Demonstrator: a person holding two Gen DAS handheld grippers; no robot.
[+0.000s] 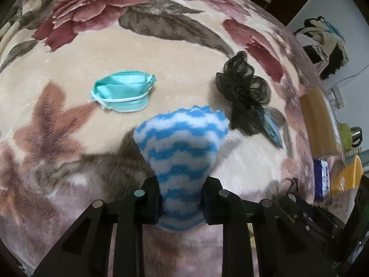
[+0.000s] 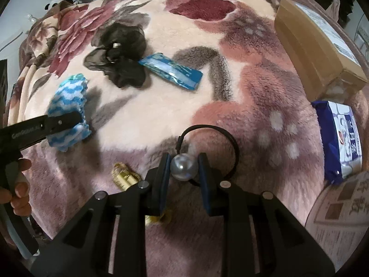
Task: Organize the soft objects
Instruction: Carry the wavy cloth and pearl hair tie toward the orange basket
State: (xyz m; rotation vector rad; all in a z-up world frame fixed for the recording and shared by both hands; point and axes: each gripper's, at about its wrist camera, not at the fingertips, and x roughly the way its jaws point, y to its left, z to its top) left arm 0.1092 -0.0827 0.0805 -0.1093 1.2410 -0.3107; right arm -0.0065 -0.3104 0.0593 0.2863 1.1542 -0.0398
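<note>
the left gripper (image 1: 182, 198) is clamped on the near end of a blue-and-white fluffy cloth (image 1: 182, 152), its pads pinching the fabric into a narrow waist so the cloth fans out ahead, long axis running straight away along the fingers. from the right wrist view the same gripper comes in low from the left, angled steeply down at the floral blanket (image 1: 161, 53), with the cloth bunched around its tips. the right gripper (image 2: 184, 173) is closed on a pearl bead (image 2: 184, 169) joined to a black hair loop (image 2: 230, 143), also pitched steeply down. beyond the cloth, a teal face mask (image 1: 122, 92) lies ahead and to the left, a black gauze scrunchie (image 1: 244, 90) ahead and to the right, with a blue packet (image 1: 272, 129) touching it. the left hand looks nearer to both, so where the cloth goes likely turns on that left-or-right choice.
</note>
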